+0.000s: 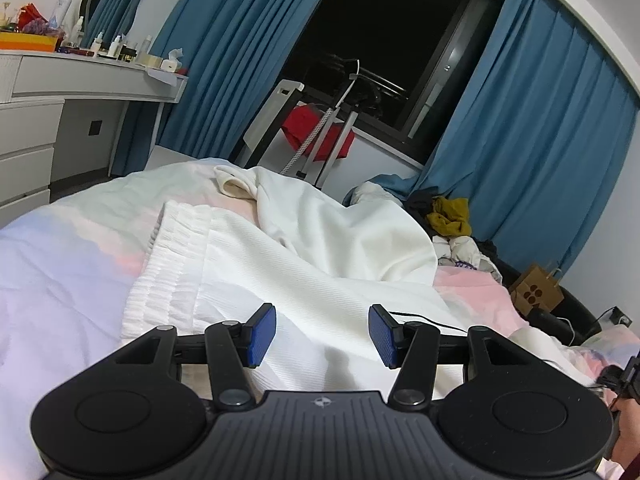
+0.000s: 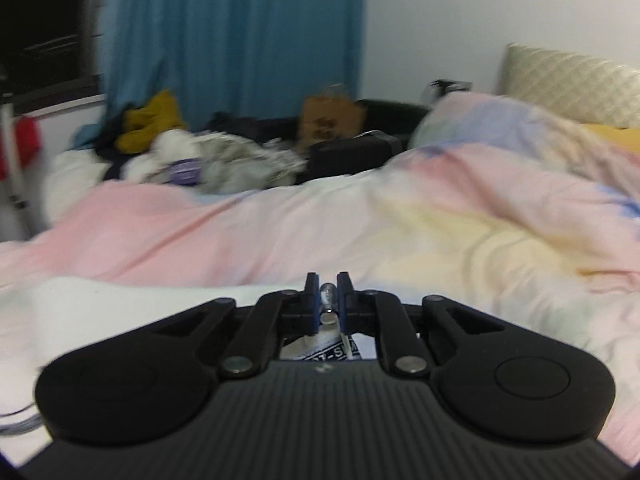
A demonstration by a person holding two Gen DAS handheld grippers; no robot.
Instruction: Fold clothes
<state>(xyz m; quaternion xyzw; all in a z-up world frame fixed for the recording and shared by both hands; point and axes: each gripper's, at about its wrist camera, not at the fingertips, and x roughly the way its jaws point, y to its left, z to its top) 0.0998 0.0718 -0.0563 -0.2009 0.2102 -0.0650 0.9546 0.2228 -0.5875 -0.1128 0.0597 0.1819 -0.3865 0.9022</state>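
A white ribbed garment [image 1: 304, 280] with a gathered elastic band [image 1: 172, 264] lies spread on the bed, and a cream cloth [image 1: 344, 220] is folded over its far part. My left gripper [image 1: 323, 334] hovers just above the white garment, jaws open, with nothing between the blue pads [image 1: 262, 334]. My right gripper [image 2: 328, 296] is shut, with a thin pale bit of cloth pinched between its pads. White fabric with a printed label [image 2: 332, 350] hangs right under the jaws. The right wrist view is blurred.
The bed has a pastel pink, lilac and yellow duvet [image 2: 360, 220]. A heap of clothes [image 1: 452, 220] lies at its far side by blue curtains [image 1: 532, 120]. A grey dresser [image 1: 60, 92] stands at the left, a drying rack [image 1: 320, 128] by the dark window, and a pillow [image 2: 568, 76] at the headboard.
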